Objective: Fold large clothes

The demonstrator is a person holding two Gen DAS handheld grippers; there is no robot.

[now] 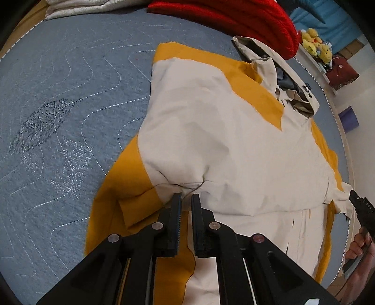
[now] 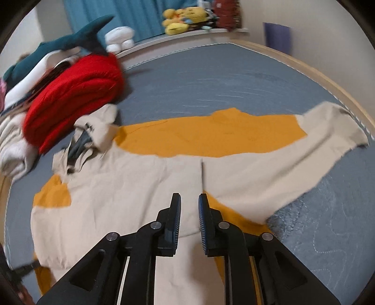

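A large beige and mustard-yellow hooded jacket (image 1: 222, 145) lies spread on a blue-grey quilted bed cover (image 1: 58, 105). My left gripper (image 1: 186, 197) is shut on a pinch of the jacket's beige cloth near a sleeve seam, and the cloth puckers at the fingertips. In the right wrist view the jacket (image 2: 140, 183) lies flat with one sleeve (image 2: 293, 150) stretched to the right and its hood (image 2: 93, 133) to the left. My right gripper (image 2: 189, 199) hovers above the jacket's body, its jaws a little apart and empty.
A folded red blanket (image 2: 72, 98) and pale bedding (image 2: 11, 150) lie beside the hood. A plush shark (image 2: 70, 40) and yellow soft toys (image 2: 182, 18) are at the bed's far edge. The wooden bed rim (image 2: 316, 70) curves round the right side.
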